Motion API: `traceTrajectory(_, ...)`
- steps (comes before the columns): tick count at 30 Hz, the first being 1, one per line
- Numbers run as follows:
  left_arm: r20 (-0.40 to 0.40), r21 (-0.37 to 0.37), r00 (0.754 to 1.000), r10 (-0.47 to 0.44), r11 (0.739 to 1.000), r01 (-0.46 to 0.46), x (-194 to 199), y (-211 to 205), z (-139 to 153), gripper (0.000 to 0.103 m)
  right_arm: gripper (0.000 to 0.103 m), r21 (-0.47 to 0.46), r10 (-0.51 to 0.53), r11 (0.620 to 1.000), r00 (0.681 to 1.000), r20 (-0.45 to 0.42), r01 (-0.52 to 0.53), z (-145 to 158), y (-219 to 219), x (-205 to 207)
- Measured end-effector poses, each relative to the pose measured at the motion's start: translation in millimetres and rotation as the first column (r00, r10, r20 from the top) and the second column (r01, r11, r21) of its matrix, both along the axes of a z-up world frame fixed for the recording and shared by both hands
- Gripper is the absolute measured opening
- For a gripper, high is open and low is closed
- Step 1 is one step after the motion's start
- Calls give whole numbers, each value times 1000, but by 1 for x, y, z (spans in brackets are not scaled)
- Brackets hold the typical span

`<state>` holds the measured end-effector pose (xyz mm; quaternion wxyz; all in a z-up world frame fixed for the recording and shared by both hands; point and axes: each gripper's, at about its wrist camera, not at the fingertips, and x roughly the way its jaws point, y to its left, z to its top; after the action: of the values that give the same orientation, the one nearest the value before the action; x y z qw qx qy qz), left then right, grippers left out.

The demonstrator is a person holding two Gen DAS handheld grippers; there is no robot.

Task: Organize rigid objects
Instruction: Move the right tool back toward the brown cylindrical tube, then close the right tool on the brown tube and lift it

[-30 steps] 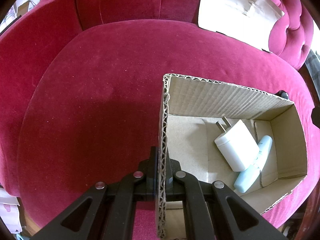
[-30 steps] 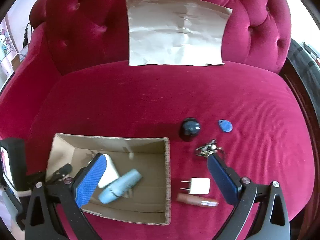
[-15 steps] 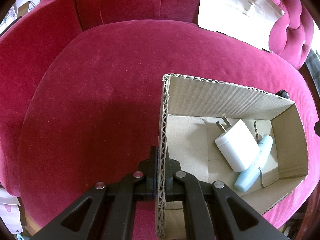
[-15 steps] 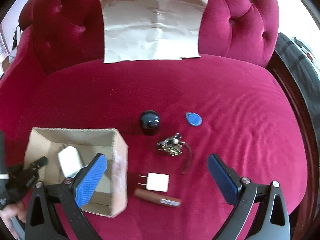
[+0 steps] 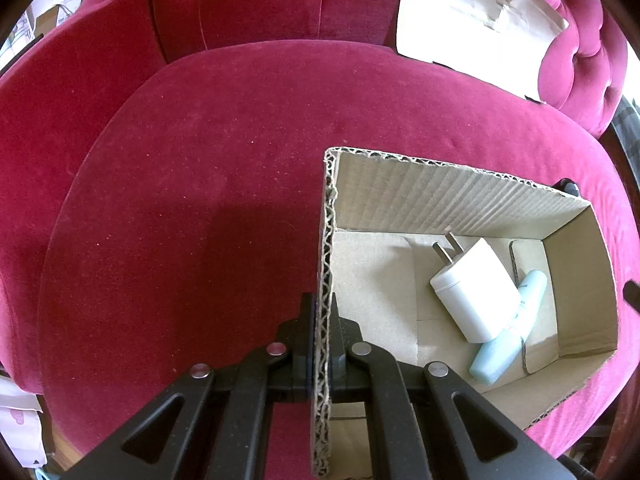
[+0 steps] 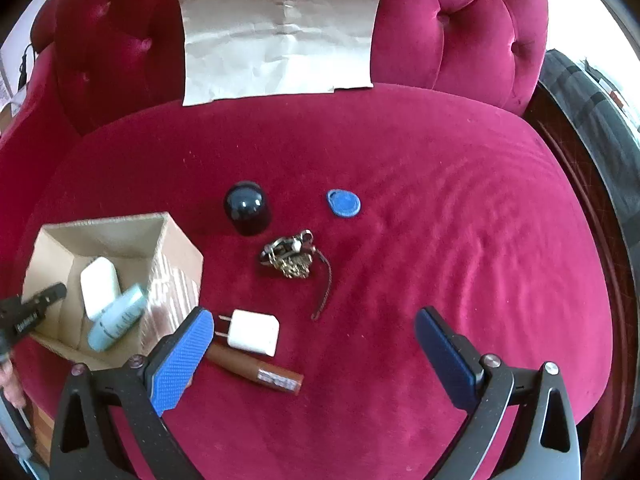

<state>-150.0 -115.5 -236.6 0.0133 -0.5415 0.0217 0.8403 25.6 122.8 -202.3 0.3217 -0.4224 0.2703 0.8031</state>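
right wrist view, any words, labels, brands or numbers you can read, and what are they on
Nothing can be read for certain.
Left gripper: white lettering on its black finger, too blurred to read.
Light blue tube in the cardboard box: faint print, too small to read.
Brown tube: silvery label band, no legible text.
White charger, blue key fob, paper sheet: no text visible.

Right claw [image 6: 316, 356]: black arms, blue textured pads, silver screws.

No writing can be read in either view. The black left gripper [image 6: 32, 312] carries a small white mark, and the pale blue plastic tube [image 6: 116, 317] in the brown cardboard box [image 6: 176, 248] bears faint print, both too blurred to make out.
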Motion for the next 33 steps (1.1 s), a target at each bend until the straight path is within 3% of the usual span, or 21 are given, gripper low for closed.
traceTrajectory(15, 0, 1, 1000, -2, 1000, 2, -1, -1, -1, 3, 103, -67, 143, 988, 989, 41, -140, -42, -16, -8)
traceTrajectory(26, 0, 1, 1000, -3, 1000, 3, 0, -1, -1, 4, 103, -61, 209, 977, 977, 53, -206, -50, -24, -23)
traceTrajectory(33, 0, 0, 1000, -6, 1000, 6, -2, -1, -1, 4, 88, -55, 239, 970, 969, 66, -236, -50, -28, -33)
